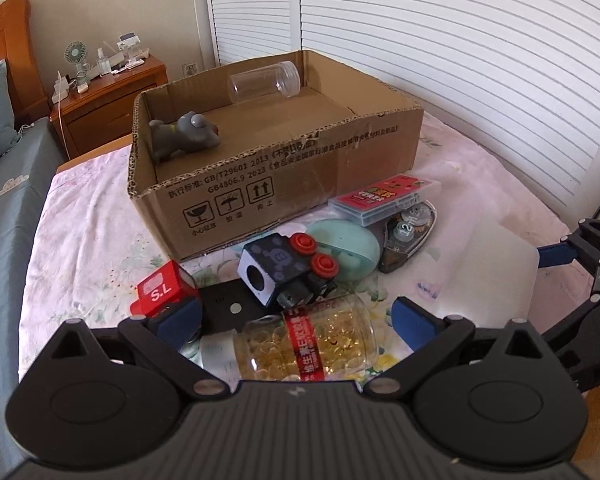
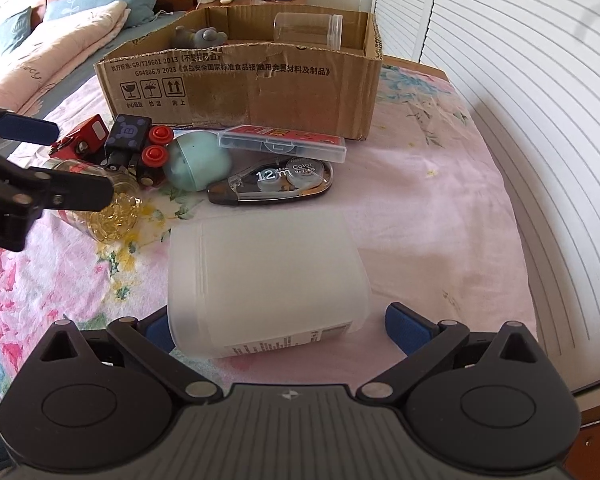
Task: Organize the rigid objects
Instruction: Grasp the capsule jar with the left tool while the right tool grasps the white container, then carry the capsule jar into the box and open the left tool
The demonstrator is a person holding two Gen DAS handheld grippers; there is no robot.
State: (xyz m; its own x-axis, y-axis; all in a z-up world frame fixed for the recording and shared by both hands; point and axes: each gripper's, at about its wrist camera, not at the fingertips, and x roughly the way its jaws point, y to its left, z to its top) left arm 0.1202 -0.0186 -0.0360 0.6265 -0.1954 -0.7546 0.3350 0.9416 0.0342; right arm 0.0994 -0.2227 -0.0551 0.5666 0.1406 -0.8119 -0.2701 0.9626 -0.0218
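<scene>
My left gripper point(image 1: 296, 320) is open with its blue pads on either side of a clear bottle of yellow capsules point(image 1: 300, 344) lying on the bedspread; the bottle also shows in the right wrist view point(image 2: 112, 208). My right gripper point(image 2: 278, 322) is open around a frosted white jar point(image 2: 268, 280) lying on its side. A cardboard box point(image 1: 284, 168) stands behind, holding a grey toy animal point(image 1: 184, 134) and a clear empty jar point(image 1: 264, 84). Before the box lie a red S.L block point(image 1: 164, 288), a black cube toy with red wheels point(image 1: 288, 268), a teal egg case point(image 1: 348, 248), a correction tape point(image 2: 276, 180) and a flat red-labelled case point(image 2: 284, 142).
The bedspread point(image 2: 440, 200) is pink and floral. A louvred white wardrobe point(image 1: 460, 60) runs along the right. A wooden nightstand point(image 1: 112, 96) with a small fan stands at the back left, beside a bed with a blue sheet point(image 1: 0, 240).
</scene>
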